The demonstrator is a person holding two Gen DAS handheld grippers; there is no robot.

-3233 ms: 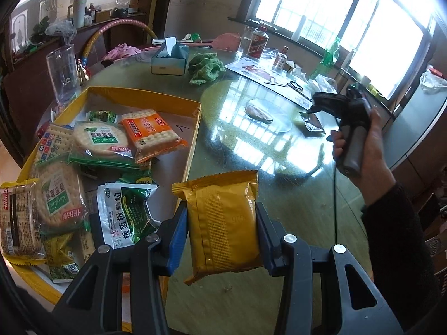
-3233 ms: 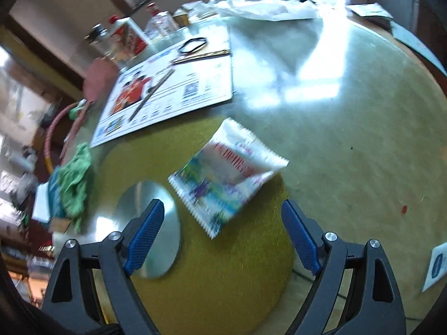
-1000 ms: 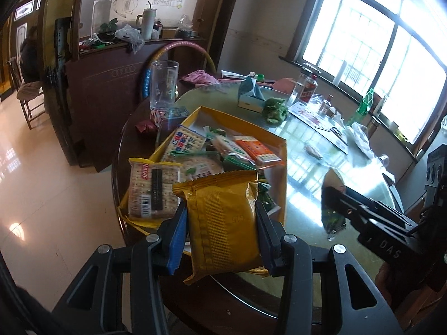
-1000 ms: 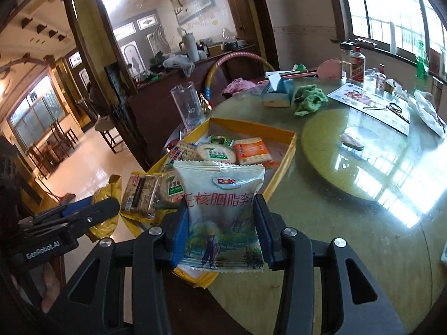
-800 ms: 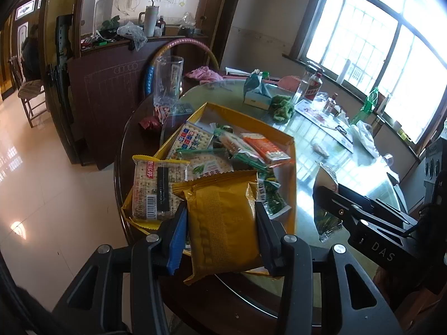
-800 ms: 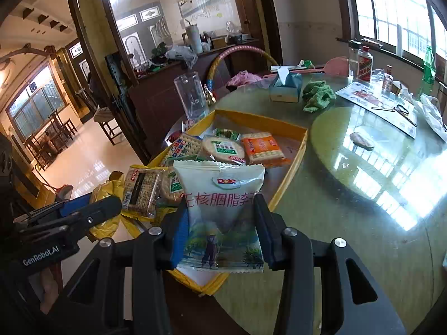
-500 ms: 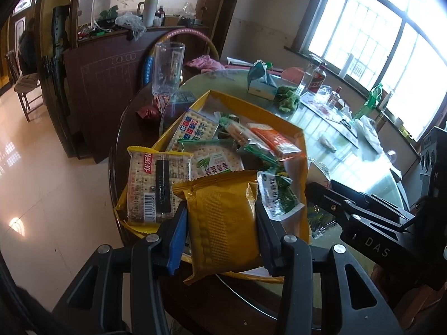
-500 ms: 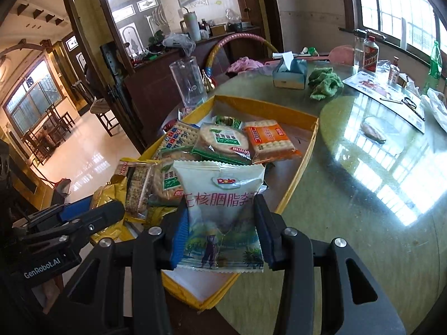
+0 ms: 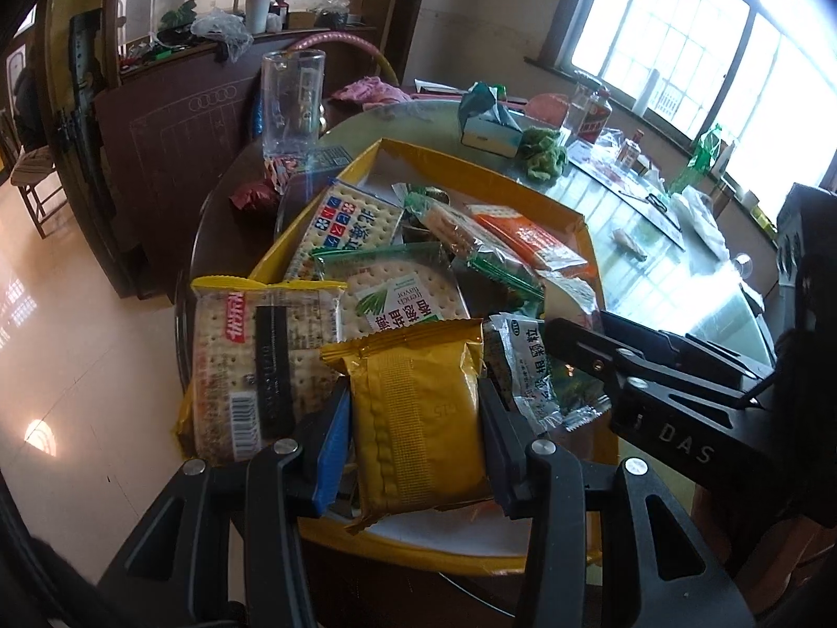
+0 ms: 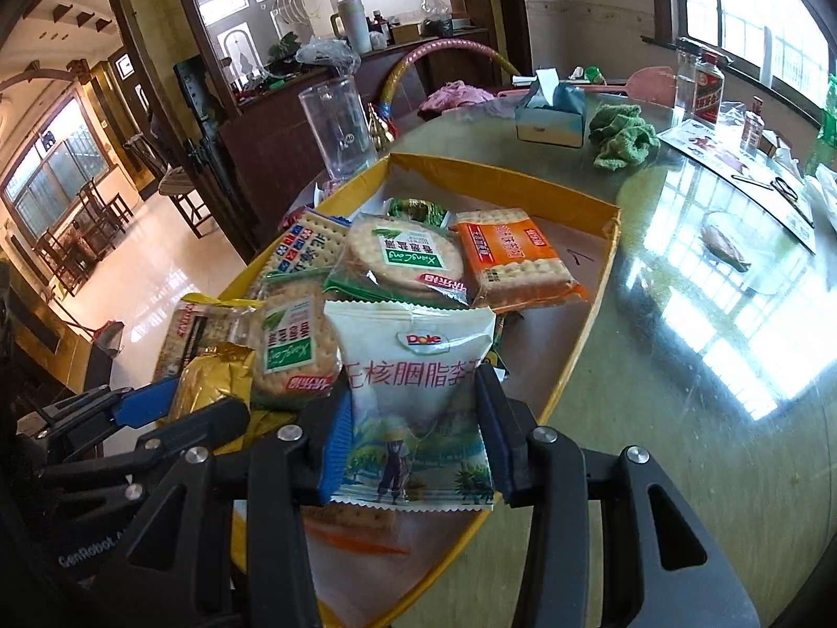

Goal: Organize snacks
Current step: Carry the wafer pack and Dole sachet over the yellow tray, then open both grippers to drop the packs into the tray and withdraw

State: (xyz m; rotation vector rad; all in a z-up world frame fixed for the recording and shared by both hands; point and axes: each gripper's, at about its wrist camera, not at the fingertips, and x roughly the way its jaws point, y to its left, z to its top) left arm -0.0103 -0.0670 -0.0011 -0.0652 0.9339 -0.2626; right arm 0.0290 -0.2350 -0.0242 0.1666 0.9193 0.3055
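Two snack packets held over the near end of the yellow tray, one in each gripper.

The left gripper (image 9: 413, 434) is pinching a gold foil packet (image 9: 418, 418) by its side edges, and the right gripper (image 10: 410, 437), just beside it, is clamped the same way on a white Dole fruit pouch (image 10: 413, 397). Both packets hang just ahead of the fingers, above the tray (image 10: 601, 282), where cracker packs (image 10: 397, 256) already crowd the far end. To my eye both are light and puffy; the foil looks slick and its contents probably crumble, so a gentle squeeze across the middle seems safer than the crimped seams. The pouch looks soft and floppy, and the bare patch right under it seems the likely spot to set it down.
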